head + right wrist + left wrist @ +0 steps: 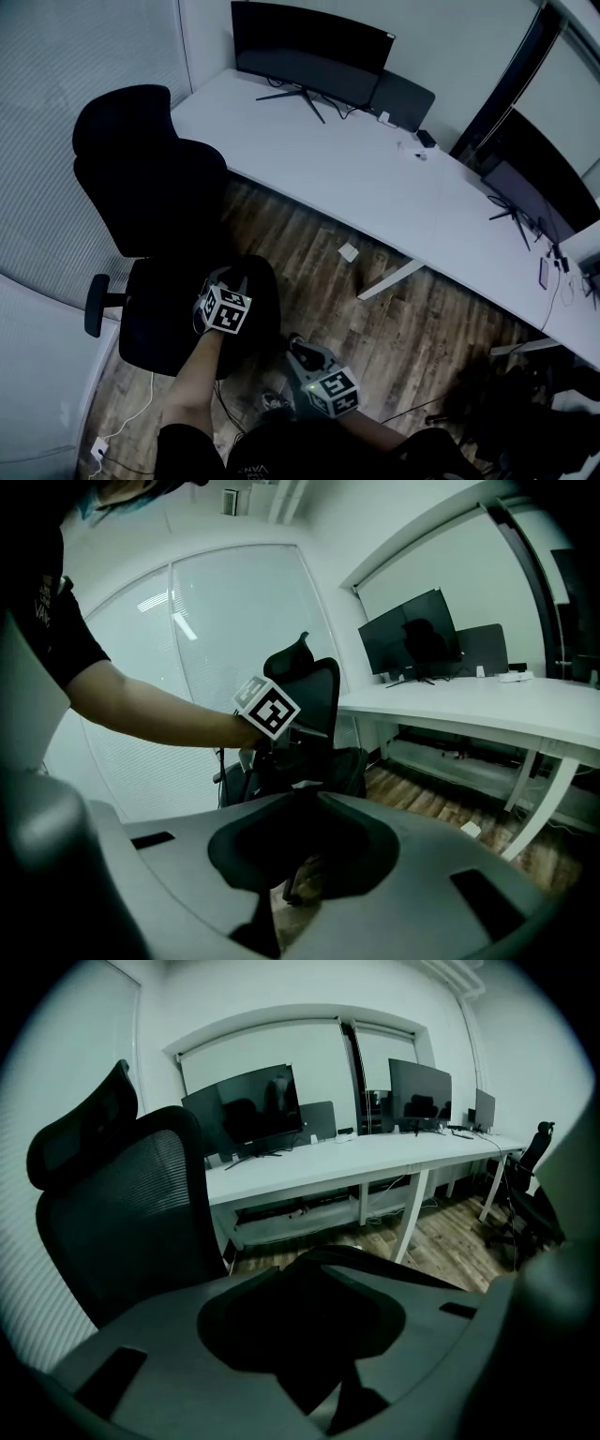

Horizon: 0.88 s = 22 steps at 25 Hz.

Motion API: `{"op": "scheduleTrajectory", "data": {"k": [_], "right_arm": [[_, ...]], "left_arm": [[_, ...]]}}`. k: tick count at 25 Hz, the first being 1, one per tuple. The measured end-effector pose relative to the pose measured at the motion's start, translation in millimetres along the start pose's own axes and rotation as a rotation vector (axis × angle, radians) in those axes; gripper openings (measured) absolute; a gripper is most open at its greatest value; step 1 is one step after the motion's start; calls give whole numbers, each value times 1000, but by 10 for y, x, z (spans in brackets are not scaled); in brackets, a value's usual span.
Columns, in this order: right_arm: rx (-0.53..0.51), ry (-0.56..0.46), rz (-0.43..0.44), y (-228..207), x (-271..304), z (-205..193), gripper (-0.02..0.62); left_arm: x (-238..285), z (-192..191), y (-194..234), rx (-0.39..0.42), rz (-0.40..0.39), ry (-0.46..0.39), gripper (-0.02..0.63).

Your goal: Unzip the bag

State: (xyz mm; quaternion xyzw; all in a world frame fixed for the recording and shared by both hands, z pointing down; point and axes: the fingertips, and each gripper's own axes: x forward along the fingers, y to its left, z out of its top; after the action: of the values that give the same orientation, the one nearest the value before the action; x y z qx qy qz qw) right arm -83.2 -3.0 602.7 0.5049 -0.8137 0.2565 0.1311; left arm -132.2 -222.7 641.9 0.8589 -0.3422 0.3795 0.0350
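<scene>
Left gripper (229, 277), jaws apart, over black bag (264, 319) on chair (141, 187); right gripper (302, 349) jaws pressed together.

A black bag (265, 286) sits on the seat of the black office chair (155, 323), zip too dark to make out.

Bare left forearm (192, 375) outstretched, carrying grey two-jaw left gripper (231, 281) with marker cube, jaws apart; right forearm (375, 433) tucked close, matching right gripper (298, 349) lower, jaws together.
</scene>
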Motion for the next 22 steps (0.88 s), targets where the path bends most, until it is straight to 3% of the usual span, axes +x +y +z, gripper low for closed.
{"op": "scheduleTrajectory", "data": {"k": [14,22], "right_arm": [[-20,-45,-6,191,-301,261,48],[-25,-91,4,385,-420,435,48]], "left_arm": [[-1110,74,-203,-91,16,-170,124],[-1832,118,-333,-73,71,-291,123]]}}
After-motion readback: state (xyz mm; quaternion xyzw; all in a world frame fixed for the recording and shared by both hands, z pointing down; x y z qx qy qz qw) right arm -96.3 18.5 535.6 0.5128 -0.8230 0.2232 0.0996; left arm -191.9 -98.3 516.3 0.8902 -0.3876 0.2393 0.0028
